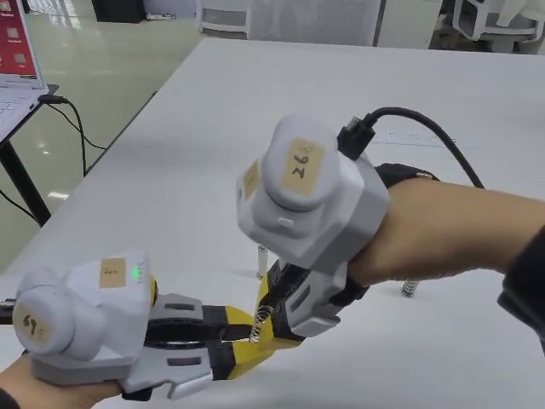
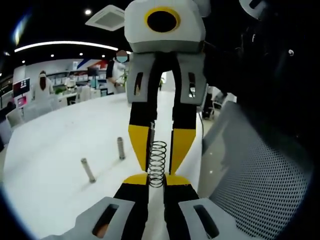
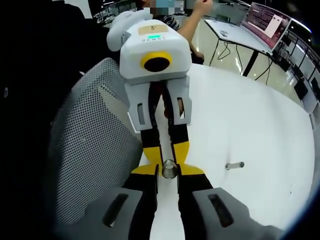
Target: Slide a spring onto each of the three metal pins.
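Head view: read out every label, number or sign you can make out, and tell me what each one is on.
"26", followed by an unclear mark: tan sticker on the right gripper.
"69": round sticker on the left gripper.
Too small to read: small sticker beside the left gripper's green light, side sticker on the right gripper, and the laptop screen.

The left gripper (image 2: 156, 181) and the right gripper (image 3: 169, 176) meet tip to tip above the table (image 1: 358, 94). The spring (image 2: 157, 162) sits between the right gripper's jaws, with one end at the left gripper's tips. In the left gripper view, a far pin (image 2: 120, 148) and a near pin (image 2: 88, 170) stand on the table left of the spring, apart from each other. A loose spring (image 1: 410, 288) sits on the table to the right, under the forearm. A laptop (image 1: 17, 60) is far left, off the table.
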